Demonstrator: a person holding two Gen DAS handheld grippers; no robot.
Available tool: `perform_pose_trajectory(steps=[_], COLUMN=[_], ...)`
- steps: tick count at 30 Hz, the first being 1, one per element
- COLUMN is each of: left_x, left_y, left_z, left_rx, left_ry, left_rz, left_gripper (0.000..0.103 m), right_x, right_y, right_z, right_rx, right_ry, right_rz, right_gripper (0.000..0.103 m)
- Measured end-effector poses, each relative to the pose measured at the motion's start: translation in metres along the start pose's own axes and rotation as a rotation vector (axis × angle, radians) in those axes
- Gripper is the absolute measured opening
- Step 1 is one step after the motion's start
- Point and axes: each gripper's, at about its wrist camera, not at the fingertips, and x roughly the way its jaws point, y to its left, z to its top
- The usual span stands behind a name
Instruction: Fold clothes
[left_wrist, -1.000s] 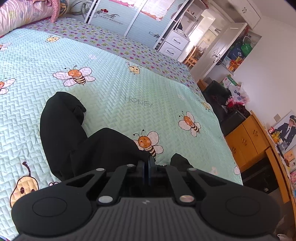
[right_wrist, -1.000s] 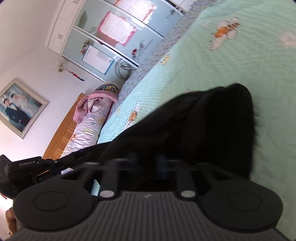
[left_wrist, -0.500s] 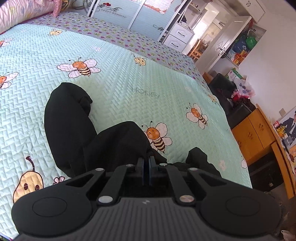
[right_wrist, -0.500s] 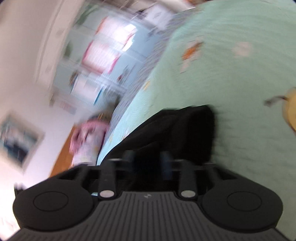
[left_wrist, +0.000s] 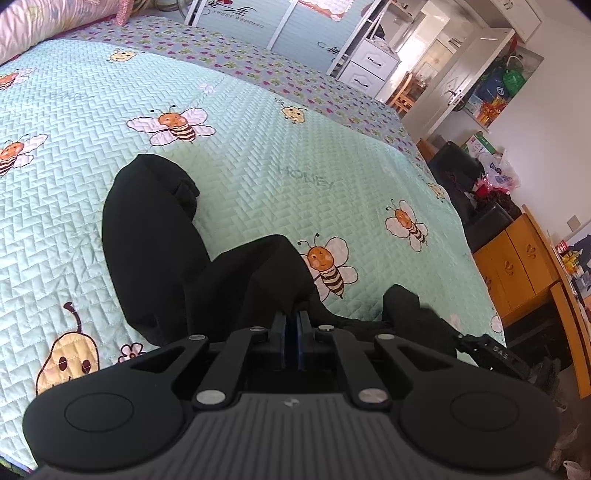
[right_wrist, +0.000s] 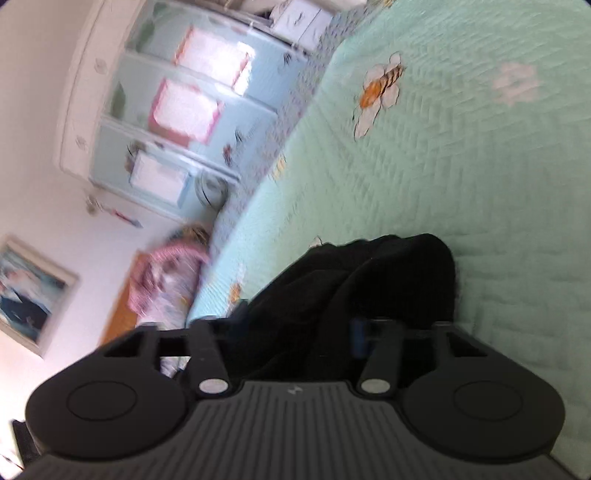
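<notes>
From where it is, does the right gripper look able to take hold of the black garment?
Probably yes. The right gripper has its jaws apart and closing, with folds of the black garment bunched between them on the bedspread; nothing blocks it.

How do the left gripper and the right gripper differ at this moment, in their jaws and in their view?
The left gripper has its jaws pressed together on a fold of the black garment; the right gripper has its jaws apart and closing, with the cloth between them. The left view is sharp, the right blurred. Both are over the bee-print quilt.
</notes>
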Motion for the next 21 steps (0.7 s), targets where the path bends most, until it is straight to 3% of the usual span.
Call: perform_pose_trajectory(steps=[1, 4, 6, 8, 9, 10, 12, 13, 16, 21], left_x=[-0.001, -0.003, -0.007, -0.012, -0.015, -0.018, -0.022, -0.023, -0.015, 0.014], left_y=[0.001, 0.006, 0.008, 0.010, 0.010, 0.009, 0.008, 0.007, 0.005, -0.012], left_z=[0.001, 0.002, 0.005, 0.008, 0.010, 0.011, 0.012, 0.012, 0.008, -0.010], left_rx=[-0.006, -0.027, -0.036, -0.042, -0.045, -0.039, -0.031, -0.028, -0.019, 0.117], left_ry=[0.001, 0.002, -0.003, -0.014, -0.022, -0.036, -0.060, -0.069, -0.047, 0.059], left_rz=[0.000, -0.002, -0.007, -0.032, -0.051, -0.069, -0.102, -0.117, -0.138, -0.123], left_gripper=[0.004, 0.004, 0.007, 0.015, 0.025, 0.033, 0.041, 0.046, 0.054, 0.054], right_x=[0.002, -0.006, -0.027, -0.061, -0.081, -0.100, -0.138, -0.155, -0.186, -0.192], right_y=[0.003, 0.008, 0.005, 0.007, 0.009, 0.011, 0.015, 0.015, -0.003, -0.039], right_z=[0.001, 0.003, 0.007, 0.017, 0.023, 0.029, 0.041, 0.046, 0.052, 0.027], right_rx=[0.001, 0.046, 0.159, 0.244, 0.241, 0.223, 0.186, 0.162, 0.153, 0.224], right_ry=[0.008, -0.012, -0.080, -0.179, -0.234, -0.281, -0.376, -0.416, -0.456, -0.449], right_rz=[0.012, 0.051, 0.172, 0.316, 0.356, 0.367, 0.390, 0.373, 0.168, 0.056], right_gripper=[0.008, 0.008, 0.007, 0.007, 0.007, 0.007, 0.007, 0.007, 0.007, 0.007])
